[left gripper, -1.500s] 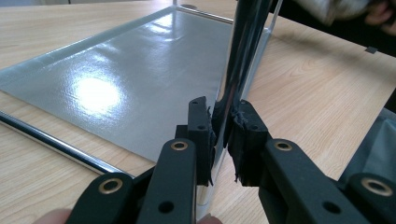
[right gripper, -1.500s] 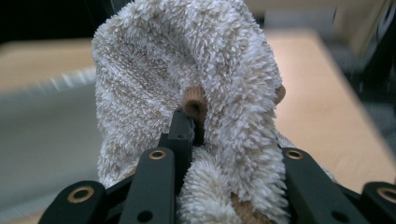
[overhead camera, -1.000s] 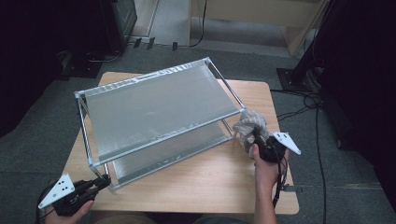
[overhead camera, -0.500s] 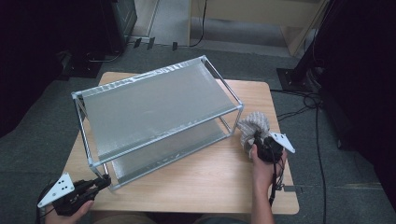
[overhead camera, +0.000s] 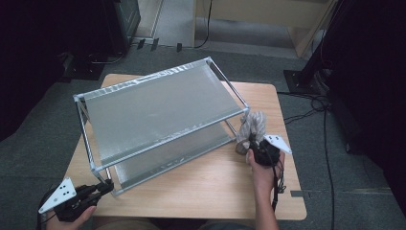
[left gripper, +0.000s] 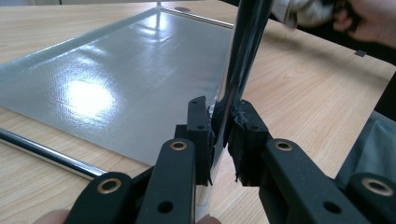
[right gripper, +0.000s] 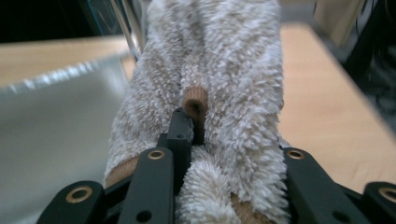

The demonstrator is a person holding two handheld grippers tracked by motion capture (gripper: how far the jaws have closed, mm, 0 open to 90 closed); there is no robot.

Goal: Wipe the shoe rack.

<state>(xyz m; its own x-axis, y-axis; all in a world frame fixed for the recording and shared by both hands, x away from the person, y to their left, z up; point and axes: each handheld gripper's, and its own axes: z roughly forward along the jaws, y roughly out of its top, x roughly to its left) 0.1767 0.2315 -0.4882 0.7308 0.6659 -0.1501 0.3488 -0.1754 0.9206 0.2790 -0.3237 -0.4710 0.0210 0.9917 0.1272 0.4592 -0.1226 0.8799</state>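
Observation:
A two-tier metal rack point(overhead camera: 158, 103) with grey shelves stands on the wooden table point(overhead camera: 210, 187). My left gripper point(overhead camera: 103, 188) is shut on the rack's near-left chrome leg point(left gripper: 243, 56), low down by the lower shelf point(left gripper: 116, 84); the pads point(left gripper: 200, 126) press the leg from both sides. My right gripper point(overhead camera: 253, 147) is shut on a bunched beige terry cloth point(overhead camera: 253, 125), held beside the rack's right end. In the right gripper view the cloth point(right gripper: 219, 84) bulges out between the jaws, hiding the right pad.
The table's right edge lies close behind the right hand. A black cable point(overhead camera: 325, 139) runs across the grey floor to the right. Dark equipment stands at the left and right of the room.
The right hand has brought the cloth a little down and closer to the rack's right end. The left gripper has stayed on the leg.

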